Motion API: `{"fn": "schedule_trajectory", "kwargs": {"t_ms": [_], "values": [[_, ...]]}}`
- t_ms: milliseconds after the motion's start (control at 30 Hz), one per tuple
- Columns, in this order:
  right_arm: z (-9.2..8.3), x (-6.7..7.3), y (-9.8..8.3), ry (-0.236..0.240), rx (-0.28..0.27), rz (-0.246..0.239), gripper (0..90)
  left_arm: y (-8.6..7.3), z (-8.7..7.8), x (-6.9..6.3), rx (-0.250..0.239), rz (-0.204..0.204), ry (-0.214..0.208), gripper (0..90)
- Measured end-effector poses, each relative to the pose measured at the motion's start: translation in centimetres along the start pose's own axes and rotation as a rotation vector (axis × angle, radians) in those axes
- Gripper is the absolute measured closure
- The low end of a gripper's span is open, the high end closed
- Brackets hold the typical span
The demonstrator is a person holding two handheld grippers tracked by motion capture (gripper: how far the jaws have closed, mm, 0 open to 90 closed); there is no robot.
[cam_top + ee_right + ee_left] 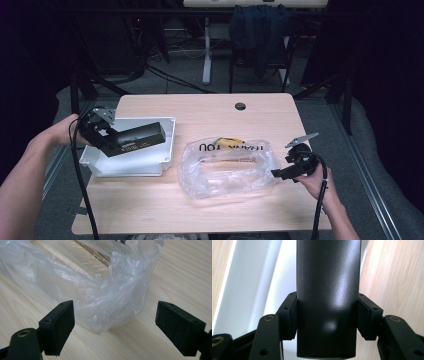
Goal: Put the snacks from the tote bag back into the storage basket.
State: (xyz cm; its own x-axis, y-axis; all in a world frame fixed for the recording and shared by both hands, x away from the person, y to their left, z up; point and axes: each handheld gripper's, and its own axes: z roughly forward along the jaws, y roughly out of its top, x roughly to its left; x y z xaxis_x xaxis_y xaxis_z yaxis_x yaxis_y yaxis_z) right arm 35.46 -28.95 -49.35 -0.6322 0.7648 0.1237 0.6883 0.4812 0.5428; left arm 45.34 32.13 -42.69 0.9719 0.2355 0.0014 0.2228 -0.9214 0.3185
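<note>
My left gripper [112, 140] is shut on a long black box [134, 139], held above the white tray [167, 131] at the table's left. In the left gripper view the black box [327, 290] runs up between both pads [290, 315], which press on its sides. A clear plastic bag [227, 167] with black lettering lies at mid-table, something yellow showing at its far edge. My right gripper [278, 173] stands open just right of the bag. In the right gripper view its jaws are wide apart, with the plastic bag's [105, 287] crumpled end between and just beyond them.
The wooden table [210, 210] has a cable hole [240, 106] near its far edge. A chair with a dark garment [260, 30] stands behind the table. Cables trail from both grippers down past the near edge.
</note>
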Motion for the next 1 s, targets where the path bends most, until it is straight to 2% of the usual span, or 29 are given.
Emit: {"fn": "schedule_trajectory", "kwargs": {"t_ms": [133, 400, 733, 800, 833, 1000], "values": [[0.0, 0.0, 0.0, -0.009, -0.002, -0.001, 15.3, 0.0, 0.8, 0.1, 0.011, 0.023, -0.01, 43.7], [0.2, 0.1, 0.0, -0.002, 0.011, -0.011, 15.3, -1.3, 1.9, 0.4, 0.033, 0.005, -0.014, 43.7], [0.3, 0.2, 0.1, 0.001, -0.001, -0.014, 15.3, -1.5, 3.8, 0.0, 0.076, 0.044, -0.043, 43.6], [0.3, 0.2, 0.1, -0.001, 0.006, -0.023, 15.3, -1.4, 4.3, -0.1, 0.104, 0.074, -0.045, 43.6], [0.3, 0.2, 0.1, 0.0, 0.001, -0.018, 15.3, -1.4, 4.6, -0.2, 0.102, 0.065, -0.053, 43.6], [0.3, 0.2, 0.1, 0.001, 0.003, -0.018, 15.3, -1.1, 5.5, -0.3, 0.103, 0.088, -0.062, 43.6]]}}
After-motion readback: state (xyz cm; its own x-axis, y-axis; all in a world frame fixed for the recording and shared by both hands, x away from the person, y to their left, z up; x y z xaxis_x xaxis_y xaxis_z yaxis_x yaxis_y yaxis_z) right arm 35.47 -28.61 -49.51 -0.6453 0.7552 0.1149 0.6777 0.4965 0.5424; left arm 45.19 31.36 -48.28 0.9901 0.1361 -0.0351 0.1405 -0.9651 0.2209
